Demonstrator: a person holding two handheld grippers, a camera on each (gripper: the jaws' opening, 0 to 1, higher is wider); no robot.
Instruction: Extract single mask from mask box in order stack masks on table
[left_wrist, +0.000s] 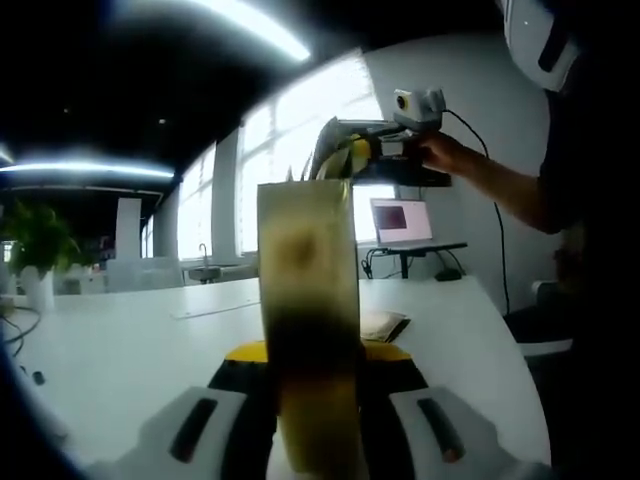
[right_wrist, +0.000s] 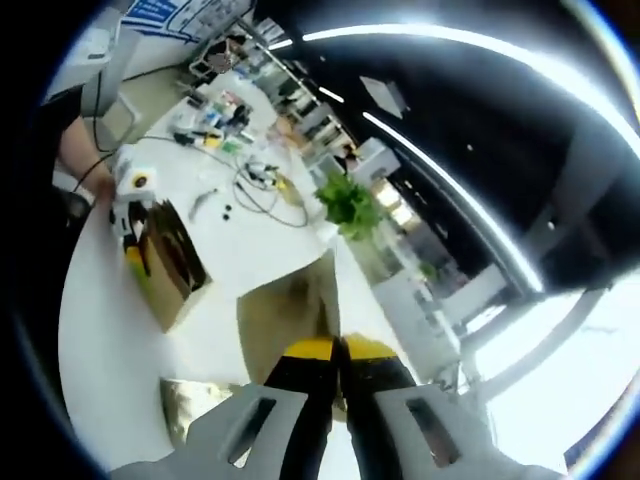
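Left gripper (left_wrist: 318, 400) fingers clamp mask box (left_wrist: 308, 300); right gripper (right_wrist: 335, 385) fingers pinch 1 mask (right_wrist: 290, 310).
I risk dragging extra masks or dropping it short of the desk (left_wrist: 130, 350).

Your left gripper view looked level across the white table (left_wrist: 120, 350) toward far windows, close behind the mask box (left_wrist: 308, 320). Your right gripper view looked down from above; both shared that table and box.

One mask box (right_wrist: 170, 262) stands on the white surface (right_wrist: 225, 235). One mask (right_wrist: 290, 315) is held up, another lies flat (left_wrist: 383, 325). Two grippers: left (left_wrist: 310, 400), right (right_wrist: 338, 365). One laptop (left_wrist: 402, 222) far off, one potted plant (right_wrist: 347, 205).
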